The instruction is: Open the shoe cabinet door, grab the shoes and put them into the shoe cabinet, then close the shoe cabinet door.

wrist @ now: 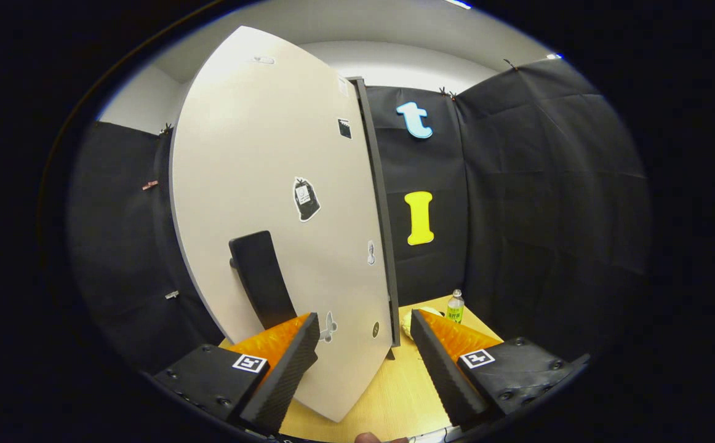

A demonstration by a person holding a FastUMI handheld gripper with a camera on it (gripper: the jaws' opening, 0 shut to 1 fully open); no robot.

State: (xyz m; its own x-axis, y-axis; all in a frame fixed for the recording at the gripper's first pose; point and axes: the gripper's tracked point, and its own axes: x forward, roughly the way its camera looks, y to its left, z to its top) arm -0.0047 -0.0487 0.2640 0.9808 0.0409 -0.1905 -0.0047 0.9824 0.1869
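The shoe cabinet's white door (259, 154) stands tall right in front of me, with small stickers on its face. Its black bar handle (262, 277) is low on the door, just beyond my left finger (290, 363). The door's dark free edge (382, 234) runs down between my fingers. My gripper (365, 320) is open, the left finger in front of the door face and the right finger past the edge; neither finger presses on the door. A pale yellowish thing (408, 320) peeks out behind the door edge; I cannot tell whether it is a shoe.
A light wooden table (394, 394) lies under the fingers. A small clear bottle (455, 306) with a green label stands beyond the right finger, near the black cloth wall (548, 215). A person's fingertip (367, 438) shows at the near table edge.
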